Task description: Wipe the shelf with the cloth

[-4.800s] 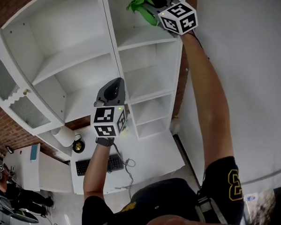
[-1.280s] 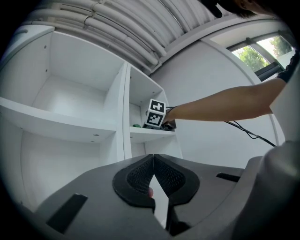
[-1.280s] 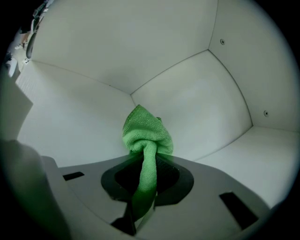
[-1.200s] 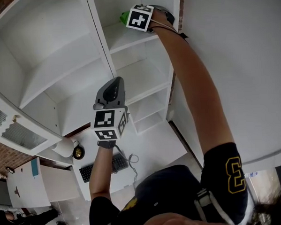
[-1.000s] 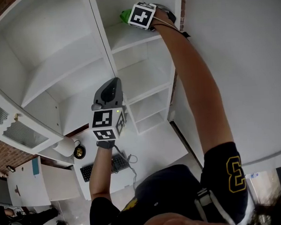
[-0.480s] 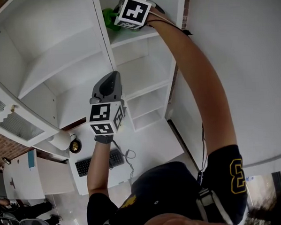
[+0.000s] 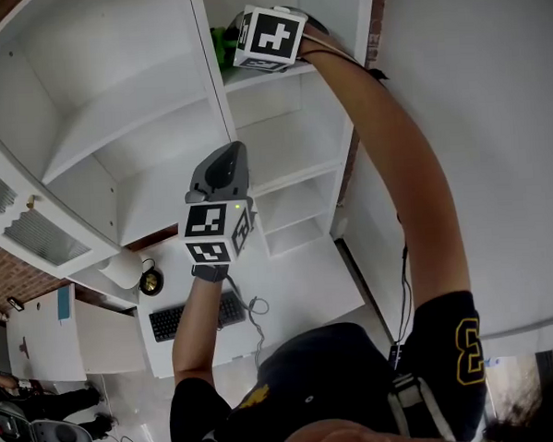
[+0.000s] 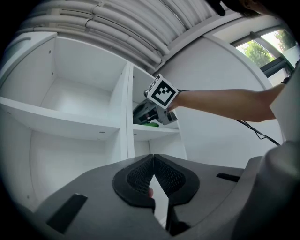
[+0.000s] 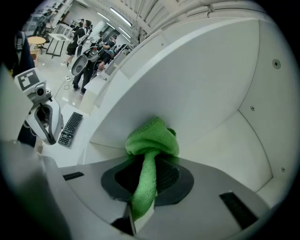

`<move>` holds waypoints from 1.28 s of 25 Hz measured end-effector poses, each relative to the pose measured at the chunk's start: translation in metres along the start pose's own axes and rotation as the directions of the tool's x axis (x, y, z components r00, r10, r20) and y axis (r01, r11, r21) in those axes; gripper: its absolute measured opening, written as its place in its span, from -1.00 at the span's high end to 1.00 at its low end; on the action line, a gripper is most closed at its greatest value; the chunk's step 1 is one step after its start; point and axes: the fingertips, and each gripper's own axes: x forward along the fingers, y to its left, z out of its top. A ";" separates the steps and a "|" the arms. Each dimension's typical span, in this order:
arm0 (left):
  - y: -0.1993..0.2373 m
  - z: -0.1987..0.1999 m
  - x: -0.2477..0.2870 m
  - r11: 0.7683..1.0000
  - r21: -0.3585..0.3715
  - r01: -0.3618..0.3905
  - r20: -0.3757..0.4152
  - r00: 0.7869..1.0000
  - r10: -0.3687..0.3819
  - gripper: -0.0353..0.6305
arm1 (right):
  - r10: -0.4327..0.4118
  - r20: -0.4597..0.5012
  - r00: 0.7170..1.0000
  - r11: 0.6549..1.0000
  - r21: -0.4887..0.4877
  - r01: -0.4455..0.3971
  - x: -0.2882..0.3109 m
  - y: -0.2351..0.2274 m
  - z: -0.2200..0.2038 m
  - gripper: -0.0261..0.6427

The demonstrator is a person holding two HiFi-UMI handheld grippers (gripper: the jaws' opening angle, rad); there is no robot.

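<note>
A green cloth [image 9: 152, 140] is bunched in front of my right gripper [image 9: 147, 161], which is shut on it; a strip of it hangs back between the jaws. In the head view the right gripper [image 7: 248, 37] reaches into the upper right compartment of the white shelf unit [image 7: 260, 76], and the cloth [image 7: 219, 38] shows at the divider on its left. The cloth presses against a white shelf panel [image 9: 197, 93]. My left gripper [image 7: 220, 168] is held in the air below, in front of the middle shelves, shut and empty [image 8: 153, 161]. From there the cloth [image 8: 151, 124] shows under the right gripper.
A desk below holds a keyboard [image 7: 194, 320], a white roll [image 7: 126, 268] and a cable. A cabinet door with a mesh panel [image 7: 23, 233] stands open at the left. A plain wall [image 7: 474, 113] borders the shelf unit on the right. Several people stand far off [image 9: 84, 51].
My right gripper has slid the cloth leftwards along the upper shelf, up to the divider. The left gripper has stayed at about the same place.
</note>
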 end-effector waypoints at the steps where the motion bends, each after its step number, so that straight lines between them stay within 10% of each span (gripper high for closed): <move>1: -0.002 0.000 0.000 1.000 0.000 0.001 0.001 1.000 -0.001 0.84 | 0.011 0.001 1.000 1.000 -0.004 -0.011 0.001 0.003 0.000 0.78; 32: -0.046 -0.007 0.004 0.995 -0.004 0.095 0.004 0.995 -0.095 0.84 | -0.039 -0.161 0.986 0.991 0.118 0.058 -0.026 -0.007 -0.075 0.79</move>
